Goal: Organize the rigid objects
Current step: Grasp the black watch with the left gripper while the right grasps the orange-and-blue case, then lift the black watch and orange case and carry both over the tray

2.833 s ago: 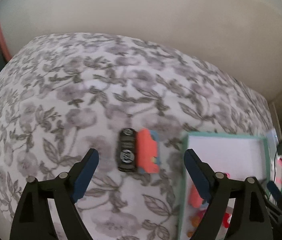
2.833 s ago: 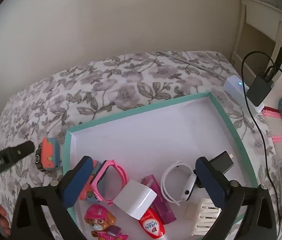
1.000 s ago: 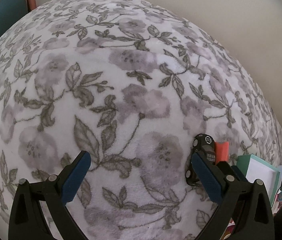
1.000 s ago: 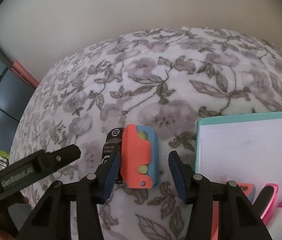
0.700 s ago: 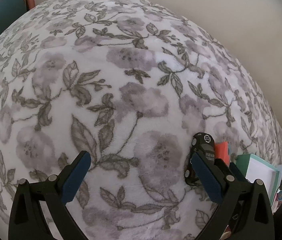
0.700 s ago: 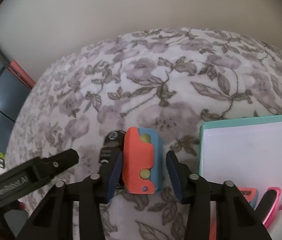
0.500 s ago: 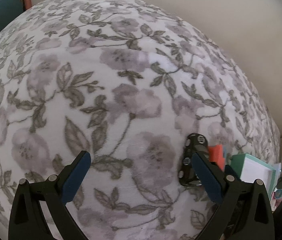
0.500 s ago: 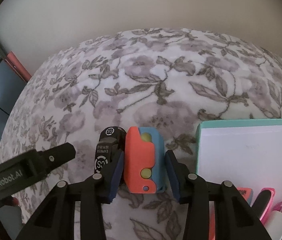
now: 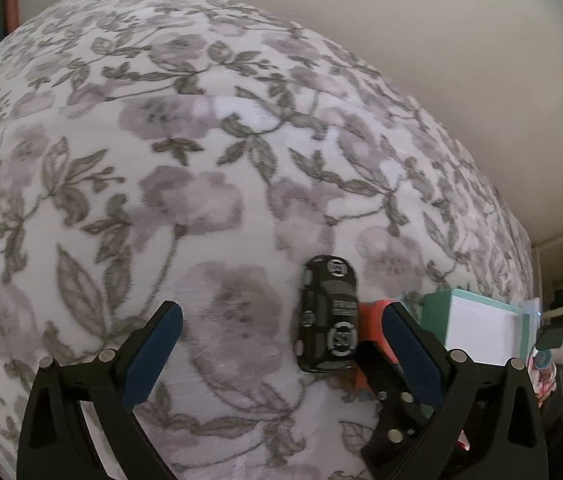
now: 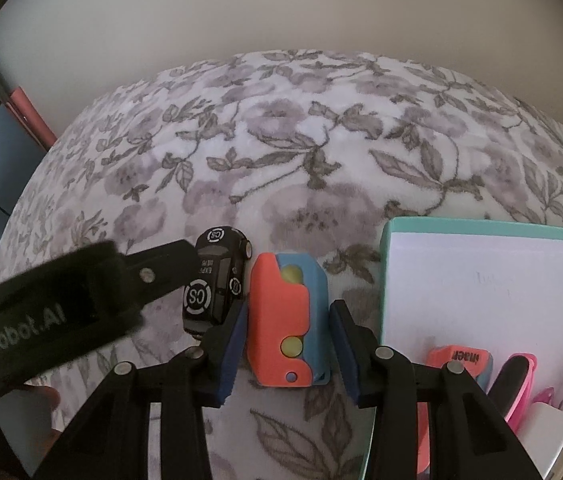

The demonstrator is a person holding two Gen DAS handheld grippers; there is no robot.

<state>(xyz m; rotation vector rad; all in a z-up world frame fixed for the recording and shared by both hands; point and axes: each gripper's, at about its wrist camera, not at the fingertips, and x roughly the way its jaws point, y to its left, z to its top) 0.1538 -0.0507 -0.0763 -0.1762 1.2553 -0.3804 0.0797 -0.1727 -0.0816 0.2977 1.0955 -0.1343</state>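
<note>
Floral fleece bedding (image 10: 281,152) is covering the work surface, with a plain pale wall behind it. Orange-and-blue block toy (image 10: 287,320) is lying flat on the fleece, directly between the right gripper's (image 10: 287,346) blue pads; the left pad is sitting against its orange side and the right pad against its blue side, jaws partly closed around it. The block's underside is resting on the bedding. The right gripper is pitching steeply downward, fingers pointing away from the camera toward the wall.

Black toy car (image 10: 215,280) is lying just left of that gripper's left finger, touching or nearly touching the block; which, I cannot tell. A teal-rimmed white tray (image 10: 385,280) is sitting just right of the right finger, holding small items at its near end, among them a pink-and-blue eraser (image 10: 457,360).

The left gripper (image 9: 277,348) is also angling steeply down, jaws standing wide apart with nothing gripped. The car (image 9: 329,312) is lying just inside its right finger, and the block (image 9: 373,320) is partly hidden behind that finger.
</note>
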